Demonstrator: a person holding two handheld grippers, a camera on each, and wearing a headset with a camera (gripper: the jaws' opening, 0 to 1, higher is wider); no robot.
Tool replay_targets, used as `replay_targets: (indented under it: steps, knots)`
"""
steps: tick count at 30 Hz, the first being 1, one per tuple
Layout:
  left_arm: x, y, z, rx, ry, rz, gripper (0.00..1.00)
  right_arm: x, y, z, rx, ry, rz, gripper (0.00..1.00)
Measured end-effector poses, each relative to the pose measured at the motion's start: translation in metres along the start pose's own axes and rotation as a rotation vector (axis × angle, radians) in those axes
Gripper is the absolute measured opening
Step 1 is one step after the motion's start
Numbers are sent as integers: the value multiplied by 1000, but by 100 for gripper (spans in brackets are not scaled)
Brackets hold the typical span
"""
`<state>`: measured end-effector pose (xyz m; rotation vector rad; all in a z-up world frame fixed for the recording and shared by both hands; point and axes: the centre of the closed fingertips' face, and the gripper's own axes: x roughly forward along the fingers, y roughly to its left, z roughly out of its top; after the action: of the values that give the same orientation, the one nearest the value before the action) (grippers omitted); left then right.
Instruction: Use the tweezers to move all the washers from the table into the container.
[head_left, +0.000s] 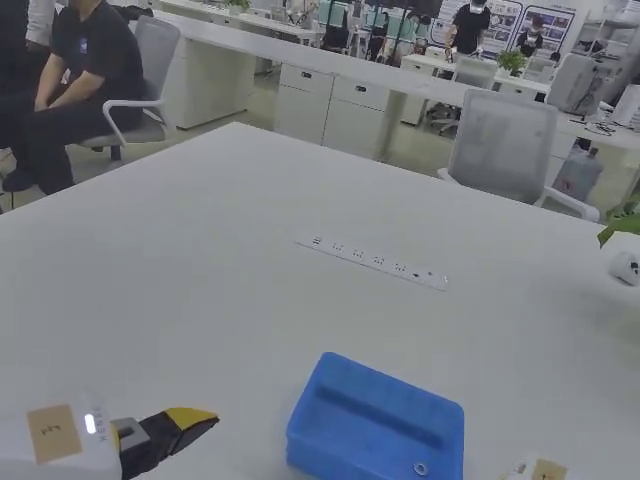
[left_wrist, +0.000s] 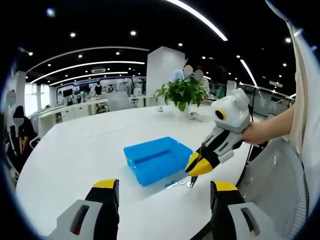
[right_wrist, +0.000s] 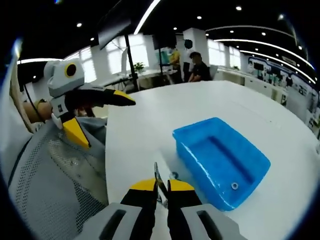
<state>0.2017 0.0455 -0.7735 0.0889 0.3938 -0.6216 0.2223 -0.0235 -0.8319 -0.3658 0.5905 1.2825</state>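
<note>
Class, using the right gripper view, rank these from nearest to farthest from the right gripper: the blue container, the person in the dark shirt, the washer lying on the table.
1. The washer, on the table just ahead of the right gripper, beside the tip of the tweezers.
2. The blue container, ahead and to the right.
3. The person in the dark shirt, beyond the table's far end.

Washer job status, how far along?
Done: one washer lies in the container. In hand: the right gripper is shut on the tweezers, tips down by the loose washers on the table. Left: those few washers beside the container.
</note>
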Motion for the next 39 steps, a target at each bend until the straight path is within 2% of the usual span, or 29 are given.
replay_targets:
  steps: [3,6,10,14,15,21,27,35,39]
  knots:
    - [0,1,0,0,1,5,75,2,1,-3,-58,24,-14,4]
    - [0,2,0,0,-1,8,74,3,-1,-2,-57,15,-15,3]
    - [-1,3,0,3,-2,12,74,3,-7,-2,-7,10,-14,2]
    - [-1,3,1,0,-7,13,74,0,-13,0,94,-15,-18,2]
    - [-1,3,1,0,-7,14,74,-2,-14,3,128,-34,-15,2]
    - [-1,2,1,2,-6,13,74,-16,-25,21,162,-78,-22,2]
    - [-1,2,1,4,-8,10,74,-31,-39,44,167,-129,-41,2]
    - [-1,2,1,3,-9,9,74,-40,-60,63,175,-172,-69,3]
    - [-1,1,1,2,-9,9,74,-38,-71,66,162,-165,-84,3]
